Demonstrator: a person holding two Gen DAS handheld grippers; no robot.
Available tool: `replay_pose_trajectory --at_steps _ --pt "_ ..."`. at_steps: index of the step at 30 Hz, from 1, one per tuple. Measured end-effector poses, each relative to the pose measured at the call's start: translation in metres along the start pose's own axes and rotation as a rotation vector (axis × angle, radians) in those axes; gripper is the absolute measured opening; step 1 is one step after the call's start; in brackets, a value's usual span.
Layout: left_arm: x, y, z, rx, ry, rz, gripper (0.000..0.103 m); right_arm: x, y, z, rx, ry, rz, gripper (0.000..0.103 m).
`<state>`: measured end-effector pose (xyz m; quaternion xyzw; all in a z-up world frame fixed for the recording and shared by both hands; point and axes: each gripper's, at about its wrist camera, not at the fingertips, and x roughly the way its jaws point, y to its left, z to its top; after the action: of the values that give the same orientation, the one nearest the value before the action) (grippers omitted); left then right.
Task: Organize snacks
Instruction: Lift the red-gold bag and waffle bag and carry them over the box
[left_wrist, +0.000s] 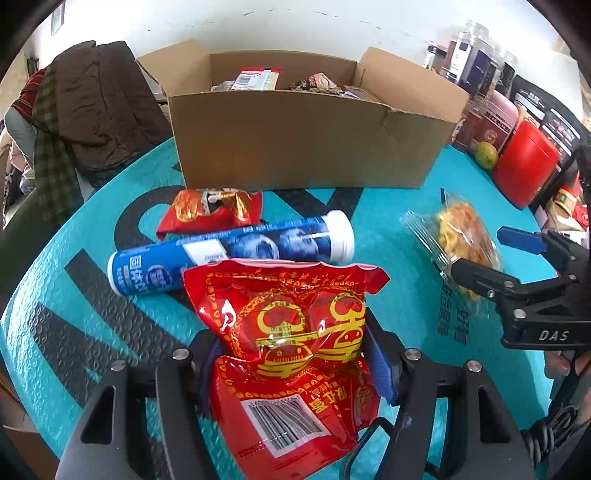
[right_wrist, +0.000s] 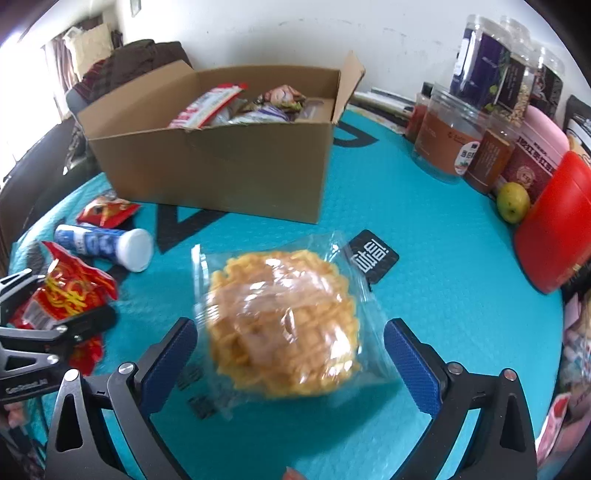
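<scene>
Nearest to me, my left gripper pinches a red snack packet with gold print; its blue pads press both sides of the packet, and its barcode end hangs down toward me. My right gripper stands spread wide, with a clear bag of yellow lattice crisps lying between the fingers; the pads are apart from the bag on both sides. Both grippers tilt downward over the teal mat.

Just beyond the red packet a blue tube with a white cap lies on its side on the mat. Behind it, touching or nearly touching the box front, lies a smaller red packet.

Farther back stands the open cardboard box, flaps up. Inside it I see several snack packets: a red and white one leaning at the left, and wrapped sweets or similar in mixed colours toward the right; I cannot tell exactly what they are.

At the far right edge of the mat is a row of clear jars with brown contents, taller dark-labelled jars behind them, a green-yellow fruit and a red container beside it. Dark clothing is heaped to the far left.
</scene>
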<state>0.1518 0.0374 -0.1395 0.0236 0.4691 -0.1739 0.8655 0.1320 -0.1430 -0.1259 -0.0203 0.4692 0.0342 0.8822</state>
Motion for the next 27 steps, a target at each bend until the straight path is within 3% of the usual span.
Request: replay_pose_trajectory --at_steps 5,8,14,17,18,22,27 --pt "0.006 0.000 0.008 -0.006 -0.002 0.003 0.064 0.015 -0.006 0.005 0.017 0.027 0.065 0.103" --pt "0.009 -0.001 0.010 0.003 -0.006 0.012 0.064 0.028 -0.005 0.006 0.001 0.063 0.023 0.103" --pt "0.010 0.000 0.014 -0.004 -0.012 0.003 0.065 0.029 -0.007 0.006 0.040 0.039 0.002 0.102" --pt "0.010 0.002 0.015 -0.010 -0.015 -0.003 0.063 0.021 -0.009 0.003 0.060 0.017 -0.030 0.080" --pt "0.010 0.001 0.015 -0.010 -0.018 0.000 0.063 0.019 -0.012 0.003 0.068 0.014 -0.025 0.078" --pt "0.009 0.001 0.014 -0.008 -0.015 -0.014 0.062 0.014 -0.010 -0.001 0.053 0.000 -0.034 0.072" --pt "0.005 0.001 0.011 -0.019 -0.006 -0.044 0.061 0.003 -0.010 -0.007 0.097 -0.016 0.043 0.070"
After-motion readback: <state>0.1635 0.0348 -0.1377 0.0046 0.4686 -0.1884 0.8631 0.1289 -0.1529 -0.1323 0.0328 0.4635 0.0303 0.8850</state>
